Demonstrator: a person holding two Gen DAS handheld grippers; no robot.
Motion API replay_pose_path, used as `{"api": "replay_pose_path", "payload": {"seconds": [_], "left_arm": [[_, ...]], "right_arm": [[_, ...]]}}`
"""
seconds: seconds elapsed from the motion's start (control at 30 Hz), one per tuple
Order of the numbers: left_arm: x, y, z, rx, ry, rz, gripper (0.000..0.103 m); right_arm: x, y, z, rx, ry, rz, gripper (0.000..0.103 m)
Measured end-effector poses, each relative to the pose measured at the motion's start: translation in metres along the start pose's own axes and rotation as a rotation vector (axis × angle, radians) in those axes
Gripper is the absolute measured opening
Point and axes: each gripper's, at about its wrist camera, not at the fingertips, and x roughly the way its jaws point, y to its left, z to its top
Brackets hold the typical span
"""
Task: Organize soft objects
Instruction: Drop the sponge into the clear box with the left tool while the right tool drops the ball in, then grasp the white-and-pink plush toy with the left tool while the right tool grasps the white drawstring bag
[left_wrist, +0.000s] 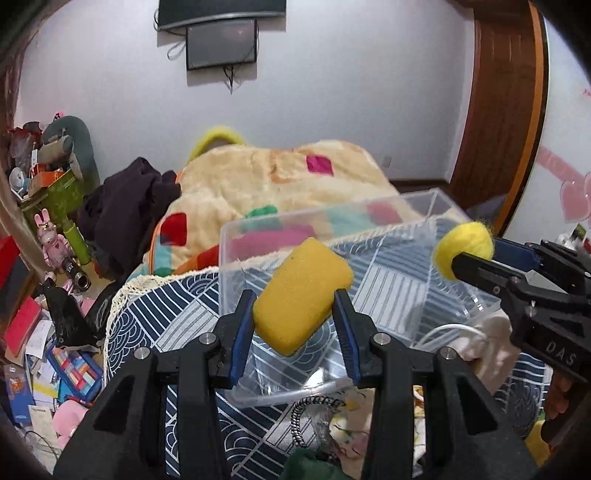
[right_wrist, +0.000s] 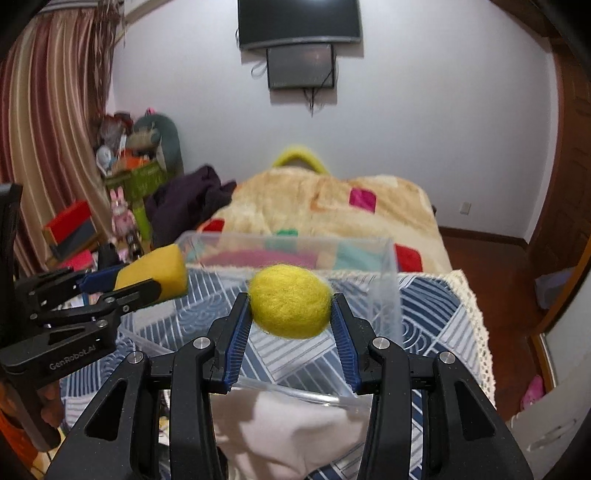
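My left gripper (left_wrist: 295, 306) is shut on a yellow sponge (left_wrist: 301, 297) and holds it above the near part of a clear plastic box (left_wrist: 258, 236). My right gripper (right_wrist: 290, 306) is shut on a yellow felt ball (right_wrist: 290, 301) and holds it over the same box (right_wrist: 391, 280). In the left wrist view the ball (left_wrist: 463, 249) and right gripper come in from the right. In the right wrist view the sponge (right_wrist: 155, 271) and left gripper come in from the left. The box looks empty inside.
The box stands on a blue patterned cloth (left_wrist: 177, 314) with a lace edge. White fabric (right_wrist: 291, 432) and a cable (left_wrist: 450, 330) lie near the box. A blanket-covered bed (right_wrist: 314, 206) is behind. Floor clutter (left_wrist: 44, 332) is on the left.
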Motion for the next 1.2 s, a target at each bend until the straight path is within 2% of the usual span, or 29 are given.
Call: {"api": "replay_pose_path", "payload": {"seconds": [0.2,0.3,0.37,0.43,0.67,0.73,0.9,1.2], "left_arm": [[0.018,-0.006,-0.006,0.036,0.059,0.019,0.045],[0.016,-0.009,-0.009,0.048,0.058,0.021,0.056],[0.011,-0.01,-0.009,0.055,0.04,0.025,0.063],[0.002,-0.011,-0.007,0.065,0.014,0.022,0.064],[-0.035,-0.007,-0.008,0.05,-0.068,0.0,0.088],[-0.044,-0.006,-0.014,0.047,-0.081,-0.003,0.092],[-0.051,-0.006,-0.035,0.052,-0.057,-0.021,0.093],[-0.029,-0.013,-0.064,0.038,0.045,-0.079,0.093]], "right_arm": [[0.016,-0.001,-0.007,-0.019,0.077,-0.002,0.04],[0.015,-0.002,-0.009,-0.017,0.078,-0.003,0.042],[0.011,-0.004,-0.009,-0.013,0.07,-0.005,0.047],[0.005,-0.006,-0.008,-0.009,0.048,-0.013,0.06],[-0.034,-0.007,-0.005,-0.021,-0.06,-0.047,0.076],[-0.044,-0.007,-0.005,-0.02,-0.085,-0.054,0.084],[-0.055,-0.011,-0.02,0.009,-0.093,-0.039,0.086],[-0.028,-0.017,-0.055,0.059,0.039,-0.015,0.086]]}}
